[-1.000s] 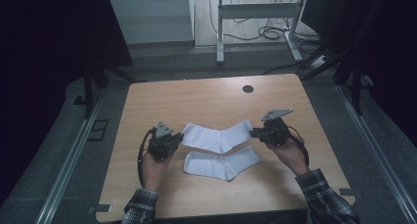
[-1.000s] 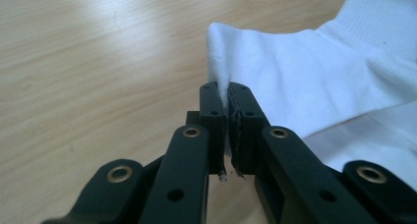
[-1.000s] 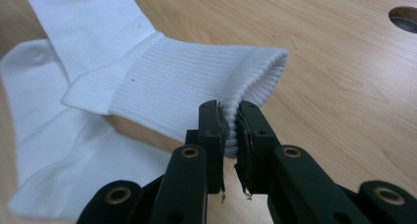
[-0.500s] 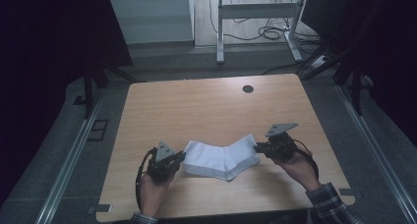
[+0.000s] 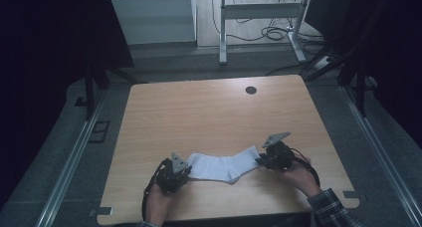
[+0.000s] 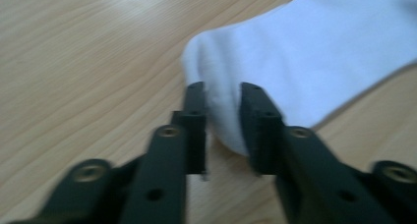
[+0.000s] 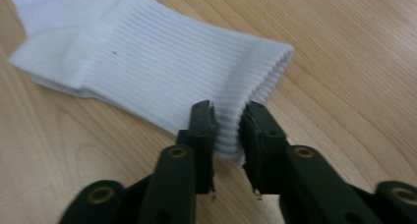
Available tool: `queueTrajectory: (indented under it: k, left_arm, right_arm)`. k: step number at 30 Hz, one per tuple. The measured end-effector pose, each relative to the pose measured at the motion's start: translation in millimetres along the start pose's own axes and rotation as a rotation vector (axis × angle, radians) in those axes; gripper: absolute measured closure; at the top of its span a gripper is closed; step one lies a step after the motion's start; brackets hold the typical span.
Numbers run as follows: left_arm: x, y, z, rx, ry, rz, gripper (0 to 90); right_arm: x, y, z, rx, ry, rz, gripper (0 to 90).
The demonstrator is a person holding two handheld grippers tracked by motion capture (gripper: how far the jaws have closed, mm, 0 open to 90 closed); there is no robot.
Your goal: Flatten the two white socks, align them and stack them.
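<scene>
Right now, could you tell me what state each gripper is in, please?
Left gripper: closed on the toe end of the white sock.
Right gripper: closed on the sock's ribbed cuff.

Ribbed white knit cloth sock [image 7: 162, 71], matt black jaws, smooth pale wood-grain table [image 5: 209, 112].

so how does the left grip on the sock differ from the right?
The left gripper pinches the smooth rounded toe end of the sock; the right gripper pinches the ribbed cuff edge. In the high view the left sits nearer the table's front edge, the right farther in. Both are shut on the sock, which lies stretched between them.
</scene>
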State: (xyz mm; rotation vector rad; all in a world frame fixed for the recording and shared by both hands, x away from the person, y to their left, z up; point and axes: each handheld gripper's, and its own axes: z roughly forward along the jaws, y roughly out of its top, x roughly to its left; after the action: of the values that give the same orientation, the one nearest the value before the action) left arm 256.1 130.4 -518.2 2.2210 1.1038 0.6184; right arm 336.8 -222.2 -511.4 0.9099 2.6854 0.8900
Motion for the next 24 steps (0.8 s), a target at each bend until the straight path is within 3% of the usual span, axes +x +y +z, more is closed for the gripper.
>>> queueTrajectory:
  k: [2, 5, 8, 15, 24]
  left_arm:
    - [1.5, 1.8, -2.0, -0.035, 0.028, -0.026, 58.1]
    - [5.6, 4.6, -4.8, -0.086, 0.021, -0.074, 51.9]
    - [10.4, 3.0, -1.1, -0.076, 0.003, -0.094, 51.3]
    - [17.3, 1.8, 8.9, -0.072, -0.024, -0.136, 50.6]
    - [17.6, 2.1, 23.4, -0.026, -0.042, -0.122, 52.7]
  right_arm:
    - [-0.2, 0.5, -3.1, -0.008, -0.015, 0.004, 64.8]
    - [-1.9, 4.6, -11.0, -0.059, -0.045, 0.013, 59.6]
    - [-2.3, 9.3, -11.1, -0.100, -0.069, 0.020, 56.7]
    - [-2.8, 9.7, 0.4, -0.104, -0.079, 0.021, 55.3]
    - [-10.4, 2.3, 15.0, -0.067, -0.044, 0.068, 54.1]
